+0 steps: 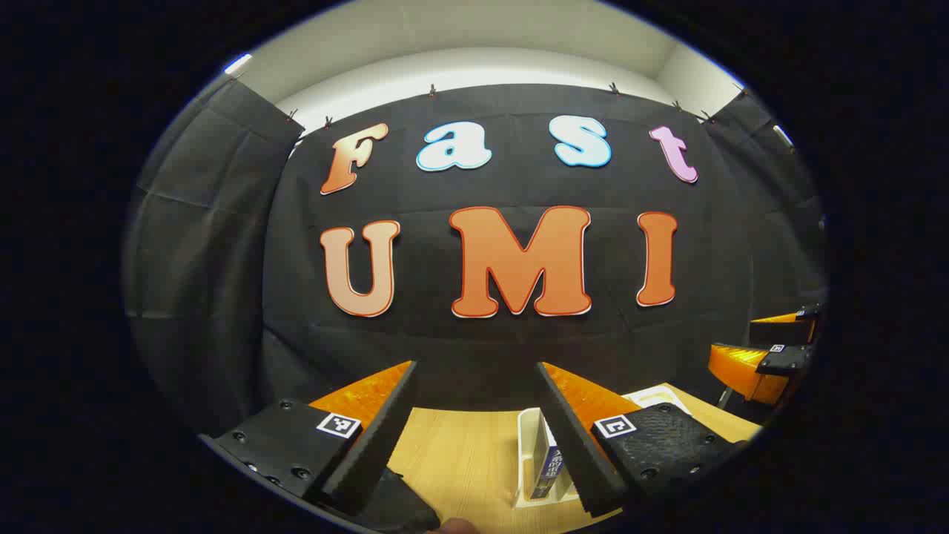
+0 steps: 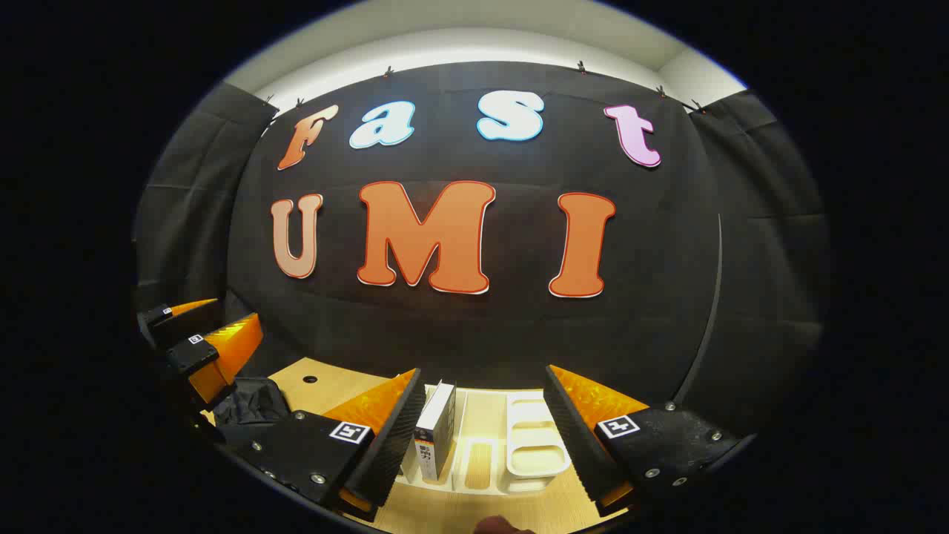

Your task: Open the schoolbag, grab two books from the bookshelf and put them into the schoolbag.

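Left gripper view: the left hand-held gripper (image 1: 474, 437), jaws apart and empty, hovers over the wooden tabletop (image 1: 460, 460), where a white bookshelf (image 1: 528, 445) holds an upright blue-spined book (image 1: 549, 467). Right gripper view: the right hand-held gripper (image 2: 482, 437), jaws likewise apart, faces the bookshelf (image 2: 530, 449), one book (image 2: 436, 430) standing in a left slot; the black schoolbag (image 2: 248, 404) lies at left.

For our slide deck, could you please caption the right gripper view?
Open right gripper above a white bookshelf holding one upright book.
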A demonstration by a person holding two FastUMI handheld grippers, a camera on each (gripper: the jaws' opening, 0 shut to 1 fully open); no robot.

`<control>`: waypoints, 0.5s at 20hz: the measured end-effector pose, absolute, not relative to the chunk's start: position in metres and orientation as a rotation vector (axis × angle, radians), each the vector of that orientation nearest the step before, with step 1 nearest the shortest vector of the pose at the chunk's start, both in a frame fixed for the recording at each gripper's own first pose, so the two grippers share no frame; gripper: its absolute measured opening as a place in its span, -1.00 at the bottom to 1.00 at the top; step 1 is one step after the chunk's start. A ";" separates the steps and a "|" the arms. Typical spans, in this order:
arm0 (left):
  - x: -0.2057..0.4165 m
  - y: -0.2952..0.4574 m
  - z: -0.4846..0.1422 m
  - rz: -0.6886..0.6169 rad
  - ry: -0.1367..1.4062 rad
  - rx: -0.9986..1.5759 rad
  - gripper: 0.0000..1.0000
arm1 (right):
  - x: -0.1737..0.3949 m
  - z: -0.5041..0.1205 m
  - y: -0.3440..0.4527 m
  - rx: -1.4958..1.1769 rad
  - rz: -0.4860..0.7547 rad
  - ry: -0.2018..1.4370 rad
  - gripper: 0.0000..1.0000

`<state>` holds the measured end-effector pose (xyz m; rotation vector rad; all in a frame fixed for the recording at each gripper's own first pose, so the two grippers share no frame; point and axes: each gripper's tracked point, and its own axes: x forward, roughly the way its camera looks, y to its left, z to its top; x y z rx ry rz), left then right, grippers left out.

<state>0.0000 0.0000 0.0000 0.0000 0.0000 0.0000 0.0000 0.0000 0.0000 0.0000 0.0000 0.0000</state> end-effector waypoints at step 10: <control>0.001 -0.009 -0.004 -0.076 0.001 -0.009 0.97 | 0.002 0.000 0.008 -0.009 -0.008 -0.007 0.91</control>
